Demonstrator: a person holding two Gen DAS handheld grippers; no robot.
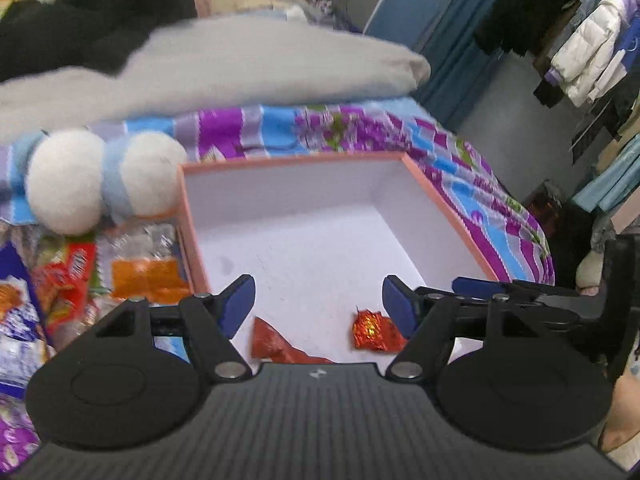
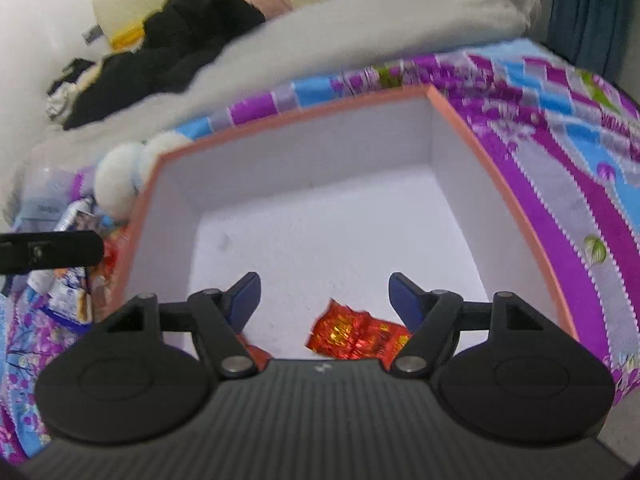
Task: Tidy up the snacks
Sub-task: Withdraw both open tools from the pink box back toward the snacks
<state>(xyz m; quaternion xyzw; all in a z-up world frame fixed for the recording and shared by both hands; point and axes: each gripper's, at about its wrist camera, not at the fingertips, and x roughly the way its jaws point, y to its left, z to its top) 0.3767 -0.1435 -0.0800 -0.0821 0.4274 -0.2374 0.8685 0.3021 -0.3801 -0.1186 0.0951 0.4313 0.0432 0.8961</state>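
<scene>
- Left tongs [image 1: 319,300]: jaws apart, nothing between the blue pads, pointing down into the box [image 1: 440,196].
- Right tongs [image 2: 325,298]: jaws also apart and empty, aimed down into the same box [image 2: 496,184] from its near side.
- The box is pink-rimmed with white inner walls and floor; it sits on a bed with a purple and blue sheet [image 1: 360,128], directly ahead of both tongs.
- Red foil snack [image 1: 374,330]: lies on the box floor just below and inside the left tongs' right finger, not touched by it. In the right wrist view the same crinkled red-gold packet [image 2: 356,332] lies below the gap, nearer the right finger.
- Second red wrapper [image 1: 276,346]: flat on the box floor below the left tongs' left finger, partly hidden by the tongs' body. A red scrap [image 2: 256,354] under the right tongs' left finger is probably this same wrapper, though little of it shows.
- Loose snacks [image 1: 72,276]: a heap of red, orange, clear and blue-white packets outside the box, left of the left tongs, on the sheet.
- Plush toy [image 1: 104,180]: white and pale blue, beyond the heap, against the box's far left corner.
- Grey blanket [image 1: 240,68]: bunched on the bed past the box.
- Hanging clothes [image 1: 592,40]: far right of the left tongs, off the bed.
</scene>
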